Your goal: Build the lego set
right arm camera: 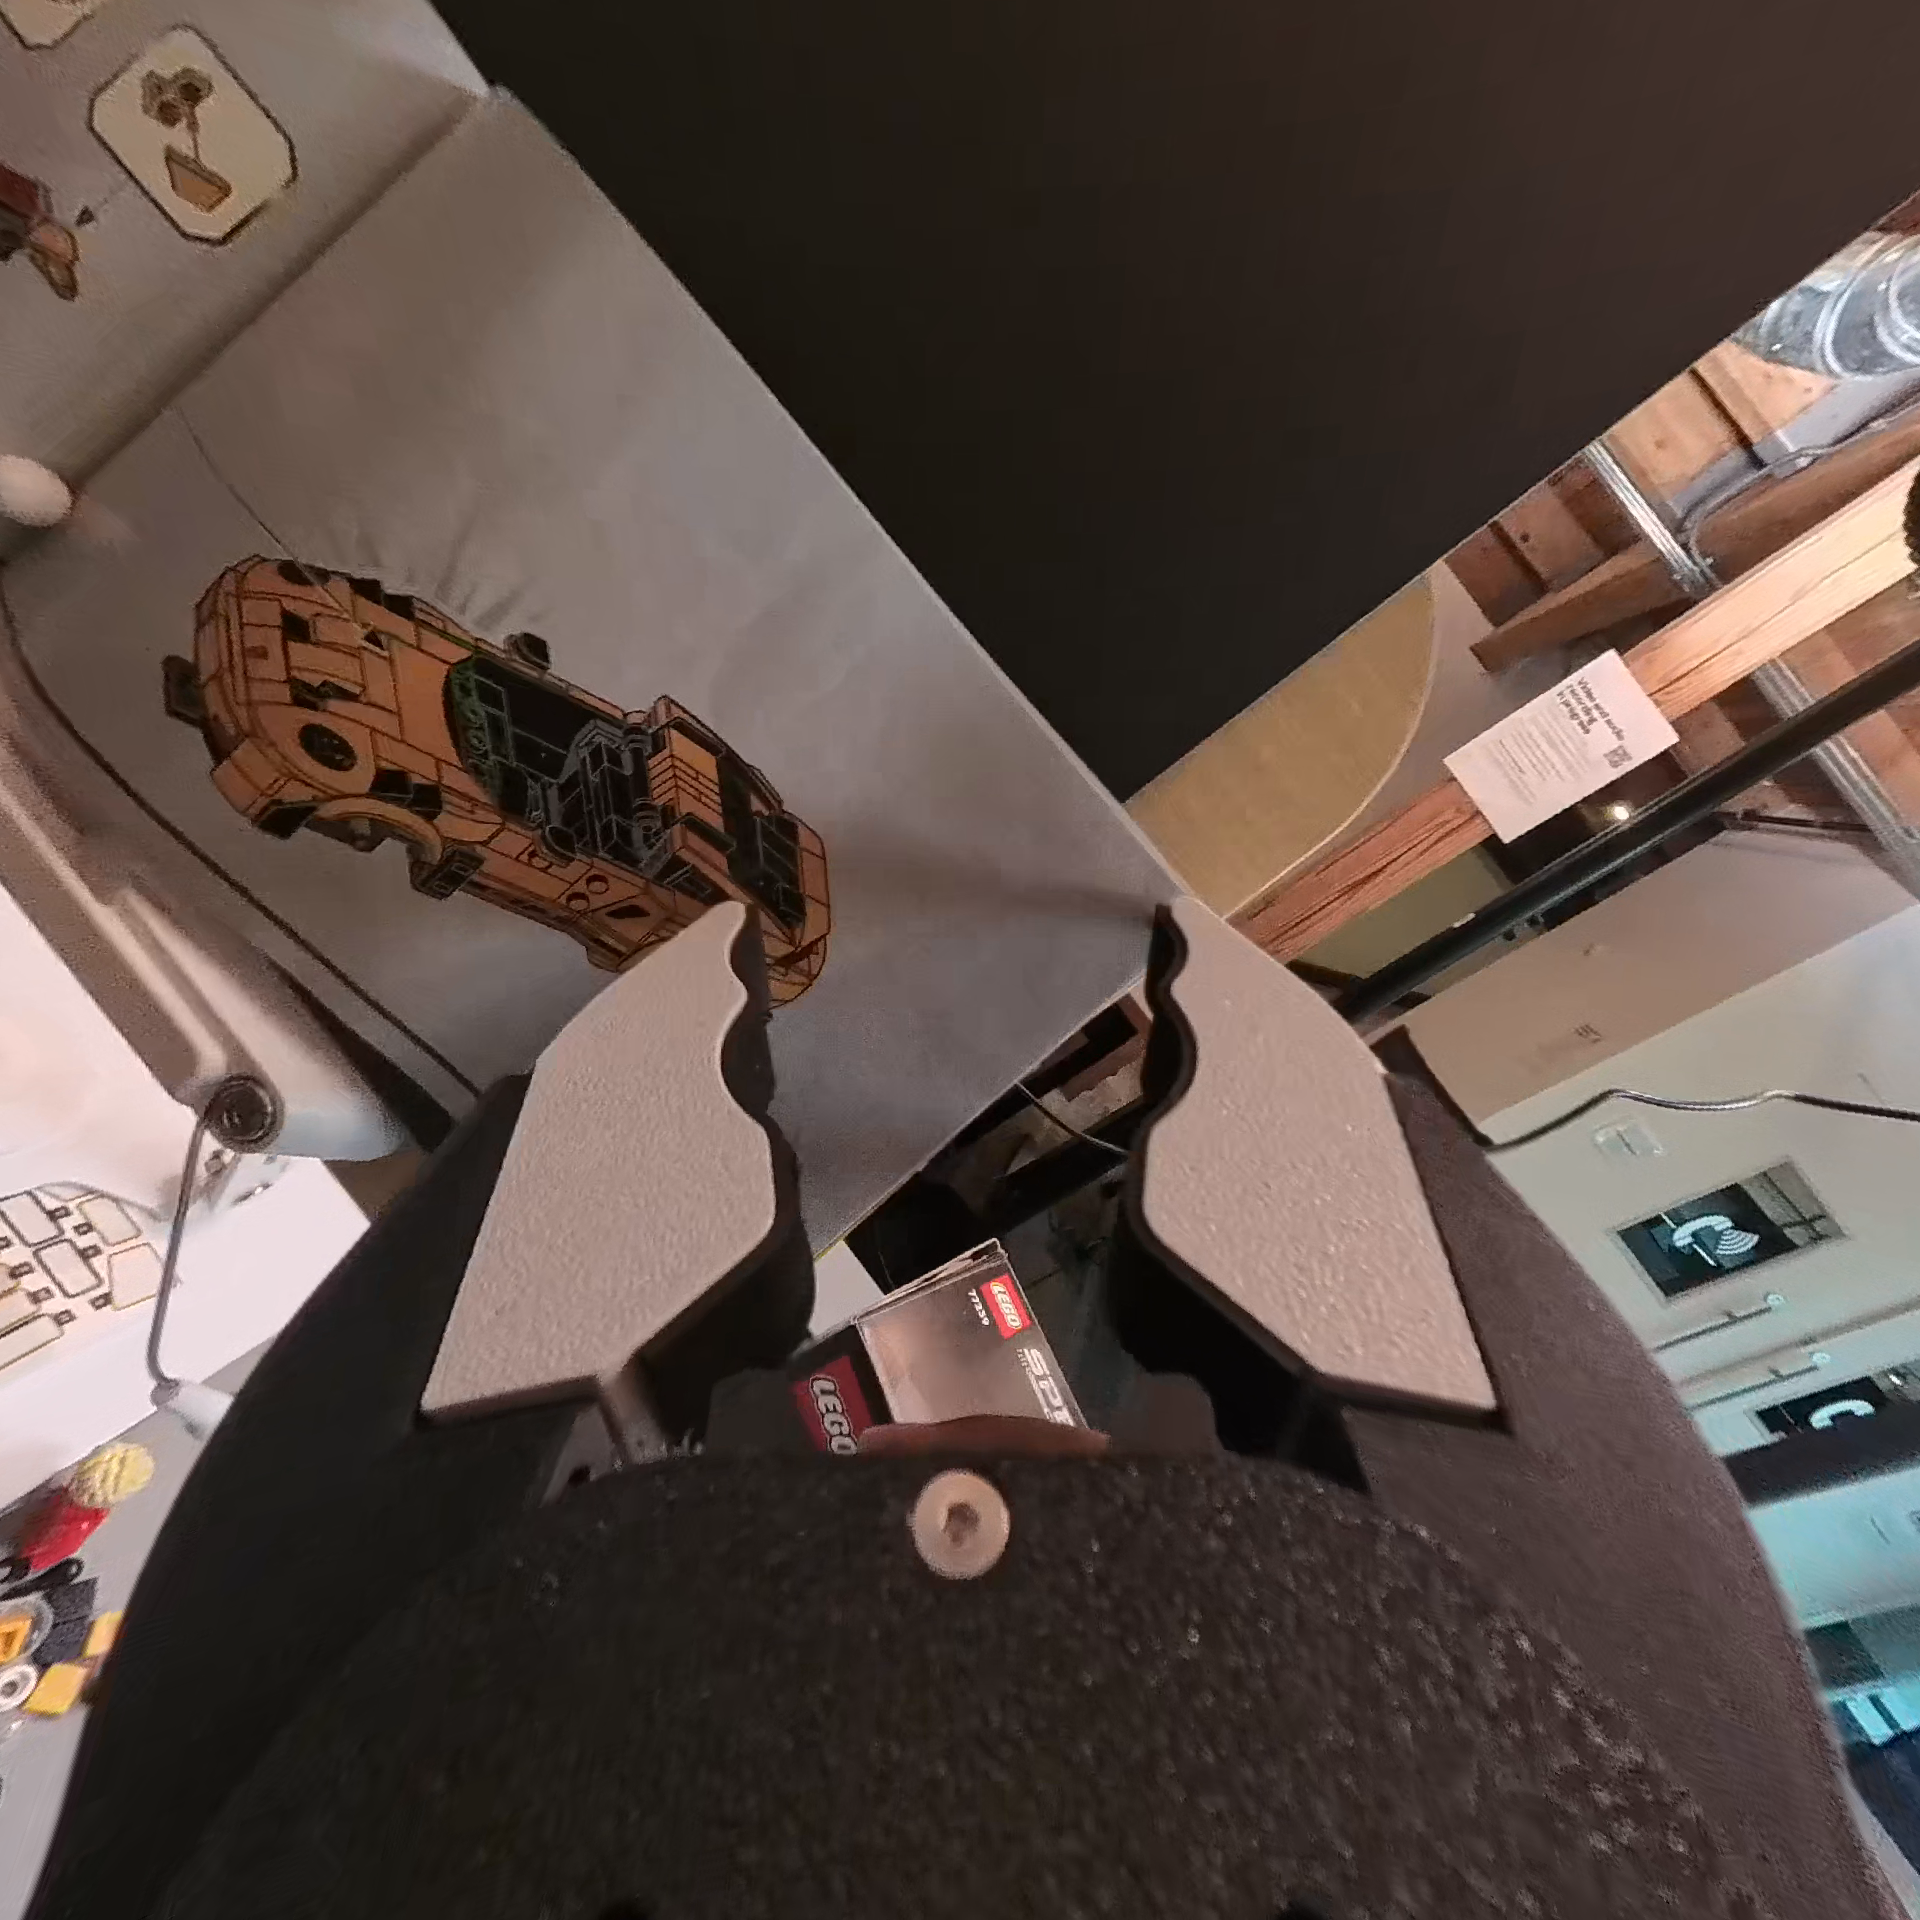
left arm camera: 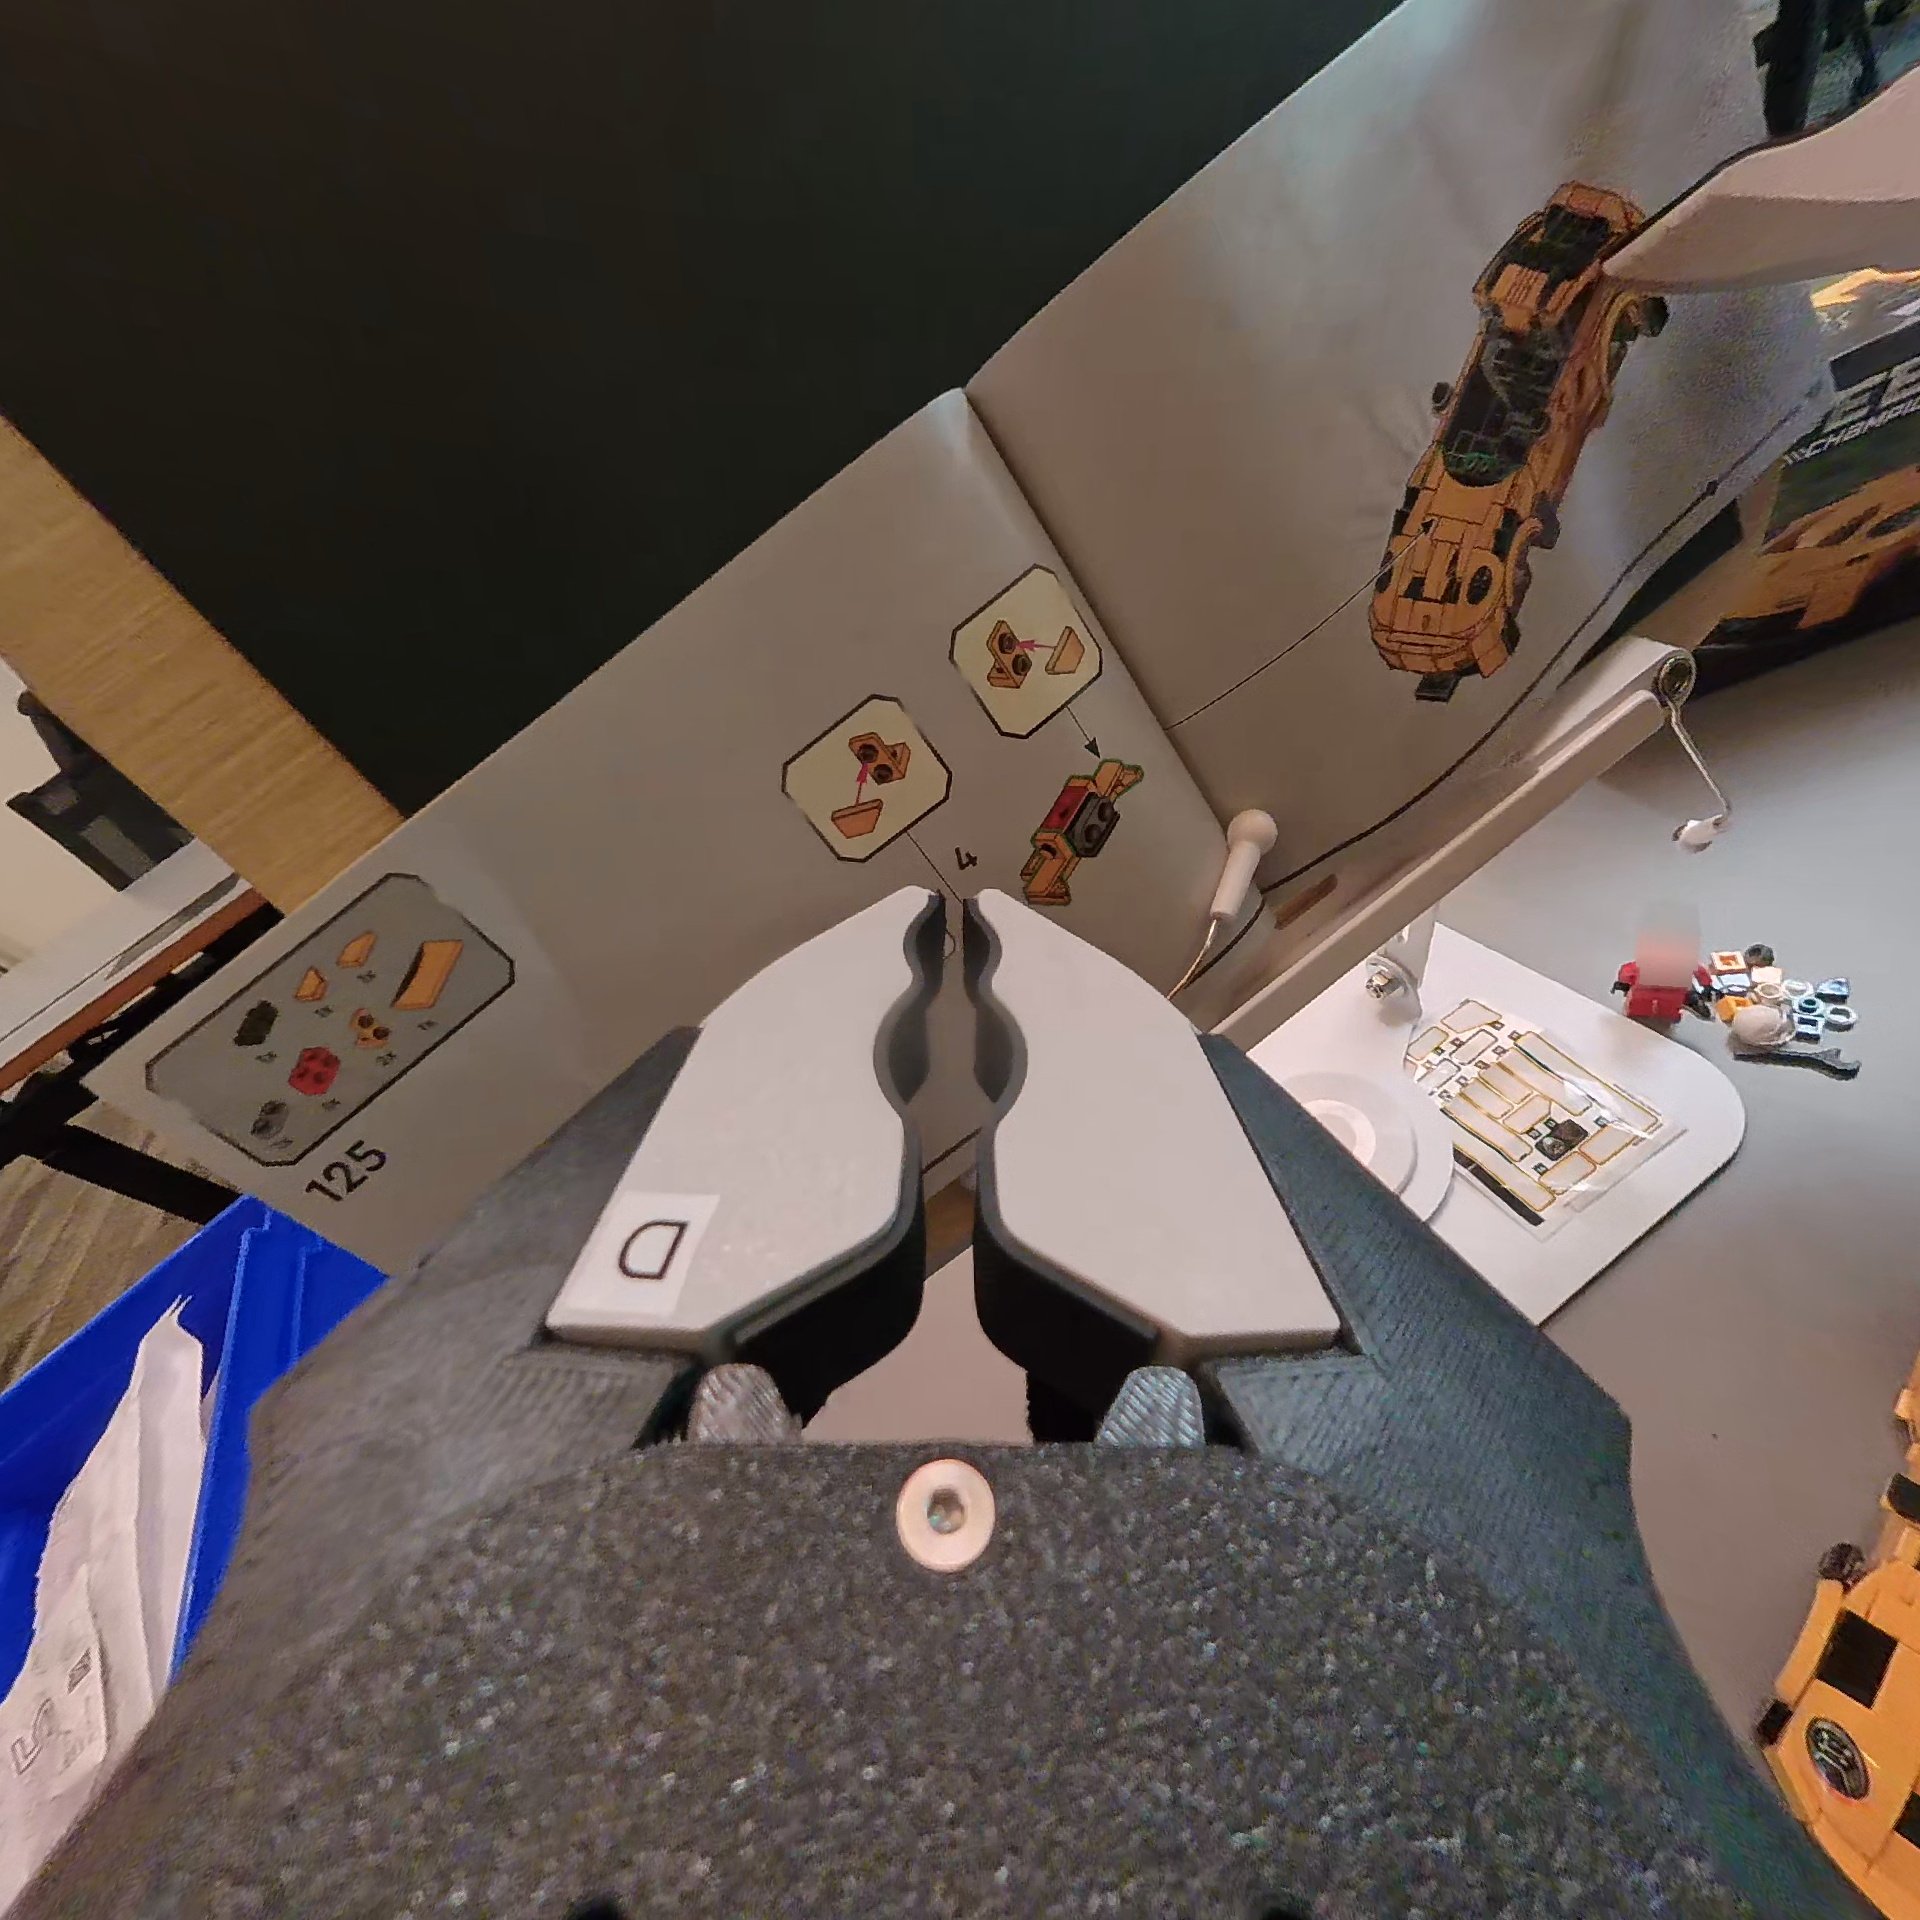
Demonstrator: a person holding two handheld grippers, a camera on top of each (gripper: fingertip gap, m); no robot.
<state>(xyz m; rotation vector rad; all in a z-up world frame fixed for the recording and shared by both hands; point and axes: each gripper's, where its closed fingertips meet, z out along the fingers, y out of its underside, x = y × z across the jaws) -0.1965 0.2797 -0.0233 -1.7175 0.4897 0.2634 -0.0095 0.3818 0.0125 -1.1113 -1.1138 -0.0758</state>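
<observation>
The instruction booklet (left arm camera: 1195, 499) stands open on a white book stand (left arm camera: 1662, 1174), with a yellow car drawn on its right page. My left gripper (left arm camera: 954, 914) is shut and empty, just in front of the left page. My right gripper (right arm camera: 956, 925) is open at the right page's outer edge (right arm camera: 935, 790), with that edge between its fingers. One of its fingers (left arm camera: 1766, 229) shows in the left wrist view, against the page beside the car drawing. The part-built yellow Lego car (left arm camera: 1860, 1704) lies at the lower right.
Loose small Lego pieces and a red minifigure (left arm camera: 1756, 997) lie right of the stand, also visible in the right wrist view (right arm camera: 52, 1621). A sticker sheet (left arm camera: 1538, 1112) lies on the stand's base. The Lego box (right arm camera: 956, 1340) stands behind. A blue bin (left arm camera: 104, 1455) with white bags sits left. From the left gripper's tips to the part-built yellow Lego car (left arm camera: 1860, 1704) is close to 25 cm.
</observation>
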